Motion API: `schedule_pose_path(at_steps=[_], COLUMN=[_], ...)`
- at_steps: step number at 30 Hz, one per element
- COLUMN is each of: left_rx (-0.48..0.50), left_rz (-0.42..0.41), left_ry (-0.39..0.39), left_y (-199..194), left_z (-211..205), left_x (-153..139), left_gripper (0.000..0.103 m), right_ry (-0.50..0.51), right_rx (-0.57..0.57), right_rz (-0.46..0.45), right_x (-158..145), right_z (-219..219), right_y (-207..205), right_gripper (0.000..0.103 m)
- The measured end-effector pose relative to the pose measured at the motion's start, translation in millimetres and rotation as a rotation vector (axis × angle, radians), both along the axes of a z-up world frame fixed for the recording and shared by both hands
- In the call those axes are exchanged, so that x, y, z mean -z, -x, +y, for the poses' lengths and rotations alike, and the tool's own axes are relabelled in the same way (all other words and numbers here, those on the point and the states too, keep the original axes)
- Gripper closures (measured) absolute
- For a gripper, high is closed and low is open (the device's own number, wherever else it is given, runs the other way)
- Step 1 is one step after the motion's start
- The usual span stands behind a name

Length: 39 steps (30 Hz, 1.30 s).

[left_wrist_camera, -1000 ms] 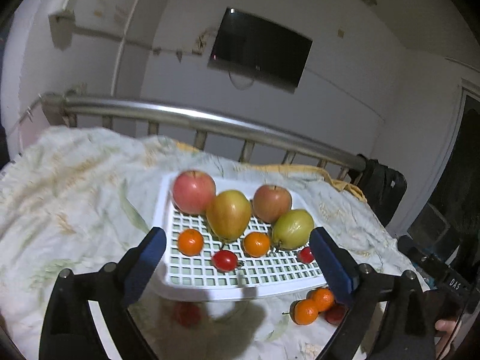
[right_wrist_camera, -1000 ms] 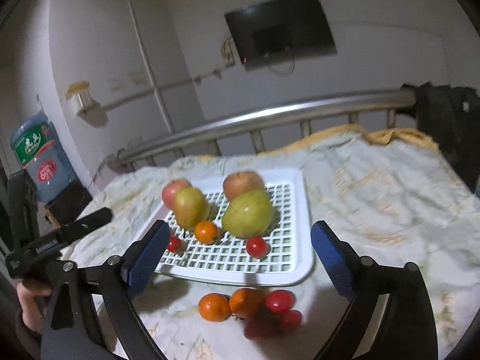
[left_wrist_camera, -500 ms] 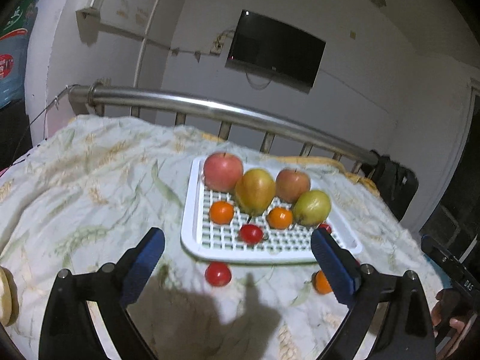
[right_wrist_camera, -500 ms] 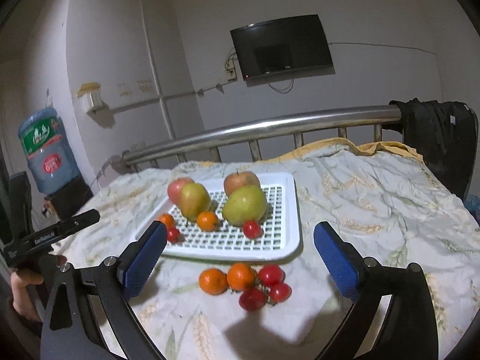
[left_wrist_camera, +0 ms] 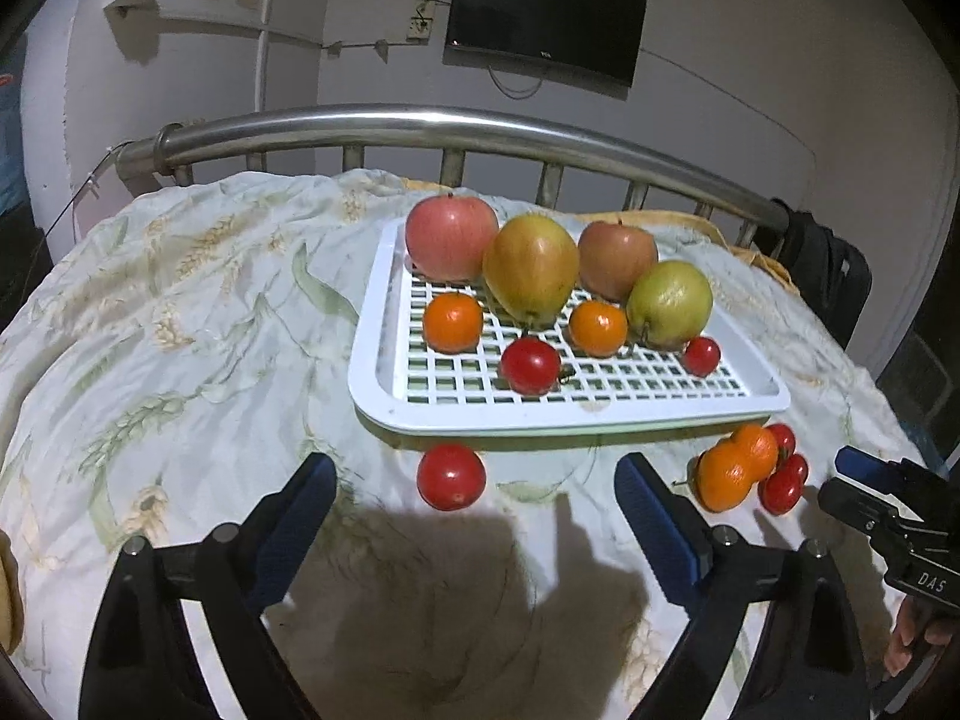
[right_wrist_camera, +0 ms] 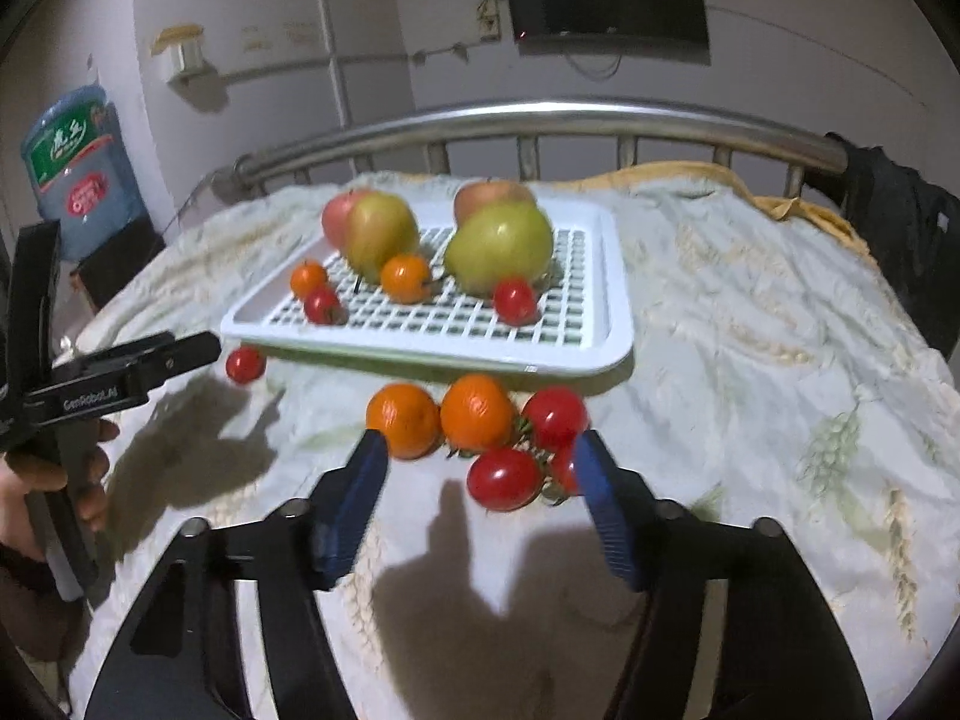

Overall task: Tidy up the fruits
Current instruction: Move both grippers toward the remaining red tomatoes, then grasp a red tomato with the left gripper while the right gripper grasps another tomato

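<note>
A white slatted tray (left_wrist_camera: 600, 414) (right_wrist_camera: 606, 312) on the bed holds apples, pears, two small oranges and two small tomatoes. A lone red tomato (left_wrist_camera: 451, 476) (right_wrist_camera: 245, 363) lies on the sheet in front of the tray, just ahead of my open left gripper (left_wrist_camera: 474, 492). A cluster of two oranges (right_wrist_camera: 441, 414) and several tomatoes (right_wrist_camera: 505, 478) lies before the tray's near right corner. My right gripper (right_wrist_camera: 477, 456) is open, its fingertips on either side of the nearest tomatoes. The cluster also shows in the left wrist view (left_wrist_camera: 747, 474).
The bed has a pale leaf-print sheet (left_wrist_camera: 180, 330) and a steel headrail (left_wrist_camera: 456, 123) behind the tray. A water bottle (right_wrist_camera: 75, 174) stands at the left and a dark bag (right_wrist_camera: 900, 234) at the right.
Both grippers have pulled back from the tray and dropped lower toward the sheet. The right gripper's fingers have narrowed around the loose cluster. The lone tomato now lies between the left fingers' line.
</note>
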<state>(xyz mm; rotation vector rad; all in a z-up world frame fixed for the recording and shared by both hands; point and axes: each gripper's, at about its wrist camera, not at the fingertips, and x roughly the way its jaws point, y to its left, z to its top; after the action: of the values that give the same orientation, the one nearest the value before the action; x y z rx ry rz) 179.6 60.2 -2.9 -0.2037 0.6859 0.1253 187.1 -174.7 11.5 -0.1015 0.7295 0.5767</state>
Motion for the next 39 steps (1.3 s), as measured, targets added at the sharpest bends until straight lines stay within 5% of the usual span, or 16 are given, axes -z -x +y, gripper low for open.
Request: schedule_pose_path(at_steps=[3, 17, 23, 39], left_rx=[0.007, -0.006, -0.027, 0.062], left_rz=[0.022, 0.099, 0.136, 0.038], left_ry=[0.0, 0.056, 0.114, 0.115], left_y=[-5, -29, -32, -3], left_z=[0, 10, 20, 1], left_x=[6, 27, 36, 5], left_gripper=[0.016, 0.041, 0.07, 0.07], right_ry=[0.019, 0.129, 0.136, 0.054], right_rx=[-0.023, -0.024, 0.008, -0.038], right_rz=[0.018, 0.048, 0.088, 0.014], right_x=[6, 28, 34, 8], right_z=[4, 18, 16, 18], right_y=[-1, -12, -22, 4], right_gripper=[0.054, 0.061, 0.073, 0.073])
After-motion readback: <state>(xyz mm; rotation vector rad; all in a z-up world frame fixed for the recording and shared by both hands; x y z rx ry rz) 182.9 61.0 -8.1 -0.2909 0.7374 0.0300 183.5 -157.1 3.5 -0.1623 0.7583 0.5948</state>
